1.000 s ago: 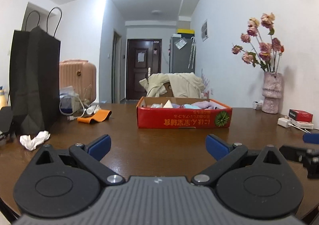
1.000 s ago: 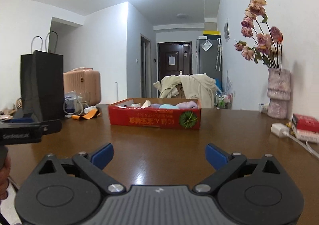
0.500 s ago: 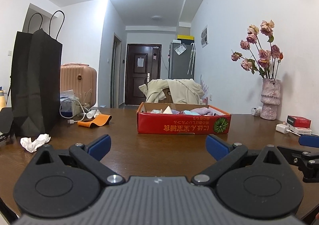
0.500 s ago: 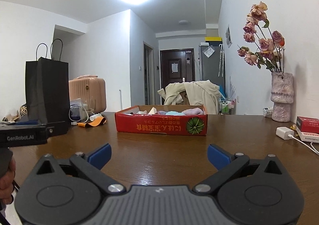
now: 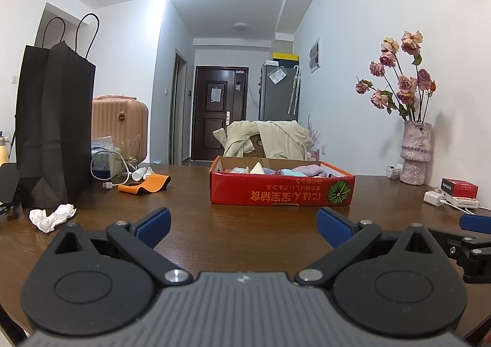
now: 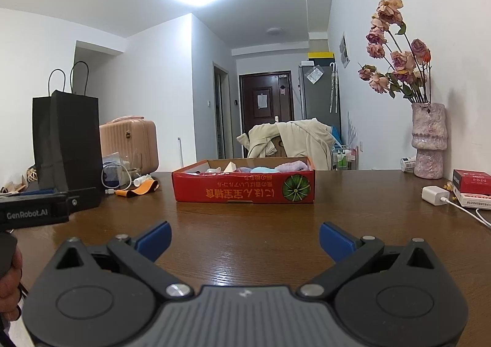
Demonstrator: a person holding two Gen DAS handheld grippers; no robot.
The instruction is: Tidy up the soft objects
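A shallow red cardboard box point(image 5: 280, 190) stands on the brown table, holding several soft items: pink, blue and white cloths point(image 5: 307, 169). It also shows in the right wrist view point(image 6: 244, 189) with the cloths point(image 6: 288, 166) inside. My left gripper point(image 5: 242, 225) is open and empty, low over the table, well short of the box. My right gripper point(image 6: 245, 239) is open and empty, also short of the box. The right gripper shows at the right edge of the left wrist view point(image 5: 474, 239).
A black paper bag point(image 5: 52, 132) stands at the left with a crumpled white tissue point(image 5: 52, 215) before it. An orange strap point(image 5: 144, 185) and cables lie left of the box. A vase of dried roses point(image 5: 415, 150), a red pack point(image 5: 458, 187) and a white charger point(image 6: 435, 195) are at the right.
Both wrist views have tilted upward a little, so the box sits lower in frame. Both grippers stay open and empty.
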